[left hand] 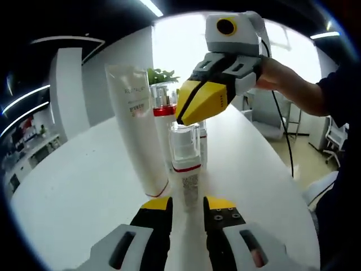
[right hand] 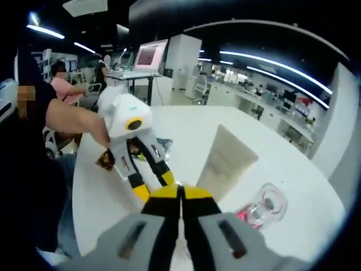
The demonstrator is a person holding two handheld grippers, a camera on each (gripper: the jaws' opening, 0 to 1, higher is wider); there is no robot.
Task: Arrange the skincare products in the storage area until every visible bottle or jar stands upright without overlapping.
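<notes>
On the white table (left hand: 84, 186), left gripper (left hand: 186, 213) fingers spread around an upright bottle (left hand: 186, 164); right gripper (right hand: 181, 193) fingers pressed together.

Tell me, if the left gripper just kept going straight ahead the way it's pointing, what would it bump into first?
Most likely the small clear bottle with the red band, standing straight ahead of the left gripper and in line with its open jaws. The right gripper hovers at that bottle's cap, and the white tube stands just left.
</notes>
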